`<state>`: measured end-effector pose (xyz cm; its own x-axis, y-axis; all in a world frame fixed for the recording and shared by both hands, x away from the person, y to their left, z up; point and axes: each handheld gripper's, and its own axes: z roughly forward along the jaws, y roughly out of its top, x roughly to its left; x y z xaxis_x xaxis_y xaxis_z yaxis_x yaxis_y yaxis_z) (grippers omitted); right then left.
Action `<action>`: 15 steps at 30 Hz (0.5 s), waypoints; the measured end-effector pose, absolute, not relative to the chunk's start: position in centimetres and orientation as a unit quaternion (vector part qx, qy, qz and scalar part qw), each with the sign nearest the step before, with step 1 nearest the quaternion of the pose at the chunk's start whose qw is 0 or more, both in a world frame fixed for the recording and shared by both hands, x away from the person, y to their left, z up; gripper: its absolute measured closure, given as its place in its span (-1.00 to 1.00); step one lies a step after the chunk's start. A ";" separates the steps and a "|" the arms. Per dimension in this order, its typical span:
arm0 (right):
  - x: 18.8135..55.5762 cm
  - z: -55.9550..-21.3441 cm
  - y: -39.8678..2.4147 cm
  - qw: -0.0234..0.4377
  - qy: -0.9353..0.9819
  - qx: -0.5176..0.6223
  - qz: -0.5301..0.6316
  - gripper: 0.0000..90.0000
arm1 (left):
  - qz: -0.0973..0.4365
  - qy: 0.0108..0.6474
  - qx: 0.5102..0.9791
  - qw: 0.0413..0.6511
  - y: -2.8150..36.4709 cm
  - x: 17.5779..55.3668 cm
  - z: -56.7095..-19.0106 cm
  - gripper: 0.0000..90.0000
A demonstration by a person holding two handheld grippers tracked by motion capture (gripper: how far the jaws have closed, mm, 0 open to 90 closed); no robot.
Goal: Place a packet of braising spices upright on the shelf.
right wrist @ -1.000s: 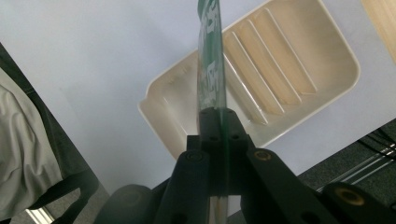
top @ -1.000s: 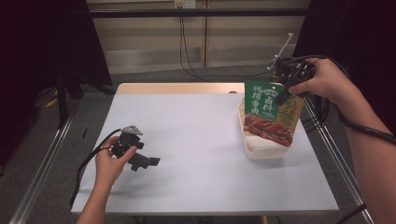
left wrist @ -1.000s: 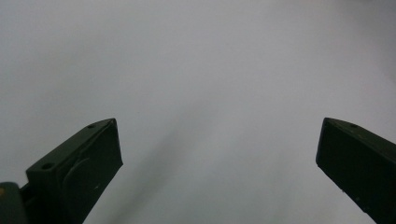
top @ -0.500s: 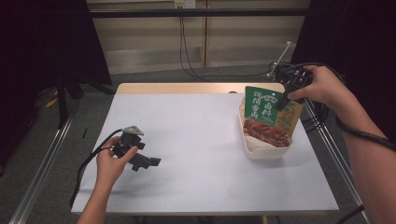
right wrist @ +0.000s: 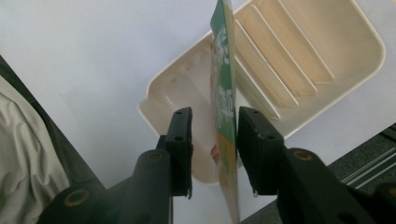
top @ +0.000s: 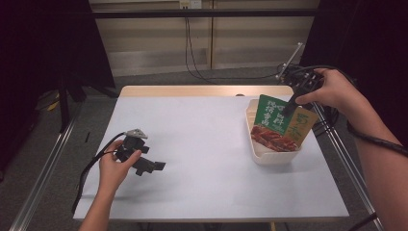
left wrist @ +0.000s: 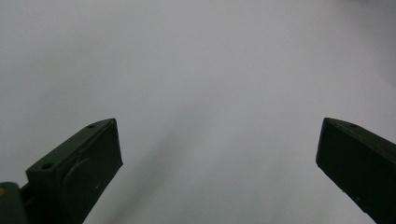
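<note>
Green and orange printed food pouch [top: 281, 122]: lower than one second ago, its bottom edge now down inside the cream ribbed plastic tray [top: 262, 153] at the right side of the white table [top: 207, 139]; a second ago it was held higher above the tray. Right gripper [top: 290, 107]: has descended with the pouch, over the tray near the table's right edge. In the right gripper view the pouch [right wrist: 223, 100] stands edge-on between the two black jaws, which sit narrowly spaced with a slim gap visible on each side, so the right gripper [right wrist: 214, 128] looks to have loosened or not be pressing; contact cannot be told for certain. The same view shows the tray's [right wrist: 299, 60] ribbed floor bare to one side of the pouch. Left gripper [top: 153, 166]: unchanged, resting low at the table's front left in the left hand [top: 113, 168]; the left gripper view shows its jaws spread wide over bare white surface, left gripper [left wrist: 219, 140] holding nothing. Broad open tabletop lies between the two grippers.
</note>
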<state>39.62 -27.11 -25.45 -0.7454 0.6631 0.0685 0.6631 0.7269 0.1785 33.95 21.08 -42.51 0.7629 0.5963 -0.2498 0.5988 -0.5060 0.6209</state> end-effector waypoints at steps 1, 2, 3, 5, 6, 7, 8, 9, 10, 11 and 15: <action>39.6 -25.3 -27.0 -0.001 0.928 0.361 0.092 0.35 | -0.002 0.344 0.868 0.358 21.1 33.9 -42.5 -1.00; 39.6 -25.1 -26.9 0.002 0.927 0.363 0.090 0.28 | -0.001 0.344 0.868 0.358 21.1 33.9 -42.5 -1.00; 39.6 -25.0 -26.8 0.002 0.927 0.362 0.094 0.23 | -0.002 0.343 0.869 0.356 21.1 33.9 -42.5 -1.00; 39.6 -24.7 -26.6 0.004 0.928 0.360 0.094 0.14 | -0.002 0.343 0.869 0.357 21.0 33.9 -42.6 -1.00; 39.6 -24.5 -26.5 0.002 0.929 0.358 0.092 0.07 | -0.002 0.343 0.869 0.356 21.0 33.9 -42.6 -1.00; 39.6 -24.4 -26.5 0.005 0.928 0.362 0.090 0.02 | -0.002 0.342 0.869 0.356 21.0 33.9 -42.6 -1.00; 39.6 -24.3 -26.4 0.005 0.928 0.362 0.086 0.00 | -0.004 0.342 0.869 0.357 21.0 33.9 -42.6 -1.00; 39.6 -24.3 -26.3 0.008 0.928 0.362 0.089 -0.04 | -0.003 0.342 0.869 0.357 21.0 33.9 -42.6 -1.00; 39.6 -24.1 -26.3 0.011 0.928 0.361 0.088 -0.08 | -0.004 0.342 0.869 0.357 21.0 33.9 -42.5 -1.00; 39.6 -24.0 -26.3 0.012 0.928 0.361 0.088 -0.12 | -0.004 0.341 0.870 0.356 21.1 33.9 -42.5 -1.00; 39.6 -23.2 -26.2 0.014 0.927 0.363 0.090 -0.21 | -0.008 0.340 0.870 0.356 21.0 33.9 -42.5 -1.00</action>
